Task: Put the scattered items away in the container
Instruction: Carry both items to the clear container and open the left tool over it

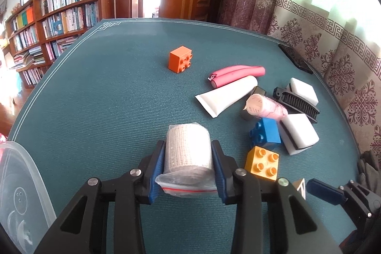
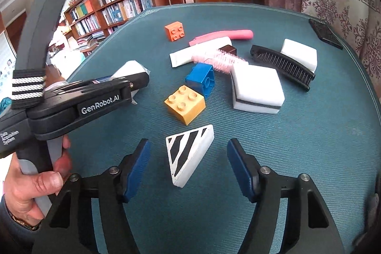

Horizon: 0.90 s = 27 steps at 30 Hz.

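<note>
Much of what I hold is half hidden: the bandage roll (image 1: 188, 151) sits in a clear plastic bag, and my left gripper (image 1: 188, 166) covers both of its flanks, so I see only its top and the bag's red-lined edge. The clear container (image 1: 22, 187) is cut off at the lower left corner of my left view, only a curved rim and part of its wall showing. In my right view the left gripper's black body hides most of the roll, and my left hand (image 2: 31, 185) is partly out of frame. A dark flat thing (image 2: 325, 33) at the mat's far edge is too indistinct to name. My left fingers are pressed tight on the bandage roll, one blue pad (image 1: 157, 173) on each side. My right gripper (image 2: 188, 168) stands wide, with the striped white wedge (image 2: 188, 156) lying on the green mat (image 2: 297, 146) between its pads, touching neither. Just beyond lie the yellow brick (image 2: 184, 104), blue brick (image 2: 201, 80) and white sponge (image 2: 257, 89).
</note>
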Motion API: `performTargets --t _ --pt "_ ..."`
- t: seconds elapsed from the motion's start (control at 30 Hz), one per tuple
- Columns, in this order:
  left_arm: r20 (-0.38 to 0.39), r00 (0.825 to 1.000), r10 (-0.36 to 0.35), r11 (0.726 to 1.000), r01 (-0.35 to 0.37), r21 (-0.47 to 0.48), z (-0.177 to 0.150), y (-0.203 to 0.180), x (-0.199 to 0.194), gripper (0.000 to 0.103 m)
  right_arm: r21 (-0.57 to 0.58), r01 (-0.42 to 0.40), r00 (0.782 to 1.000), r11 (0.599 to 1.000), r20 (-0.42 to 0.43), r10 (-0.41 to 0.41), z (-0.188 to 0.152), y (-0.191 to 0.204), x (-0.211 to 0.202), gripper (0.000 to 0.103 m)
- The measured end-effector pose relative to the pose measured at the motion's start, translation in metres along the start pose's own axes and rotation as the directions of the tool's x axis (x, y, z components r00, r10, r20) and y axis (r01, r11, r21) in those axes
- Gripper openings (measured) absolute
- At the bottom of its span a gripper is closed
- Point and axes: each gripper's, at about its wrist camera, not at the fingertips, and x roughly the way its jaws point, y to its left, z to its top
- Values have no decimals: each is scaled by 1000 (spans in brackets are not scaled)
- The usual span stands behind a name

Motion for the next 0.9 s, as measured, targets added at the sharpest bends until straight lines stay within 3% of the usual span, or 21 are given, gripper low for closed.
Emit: performTargets --t 0.33,0.9 --pt "23 1000 -2 1000 2 -16 1 6 -15 42 9 43 999 999 -9 -43 3 1 12 46" --pt "72 996 48 999 -49 2 -1 22 -50 42 51 33 999 998 28 -34 6 1 -3 43"
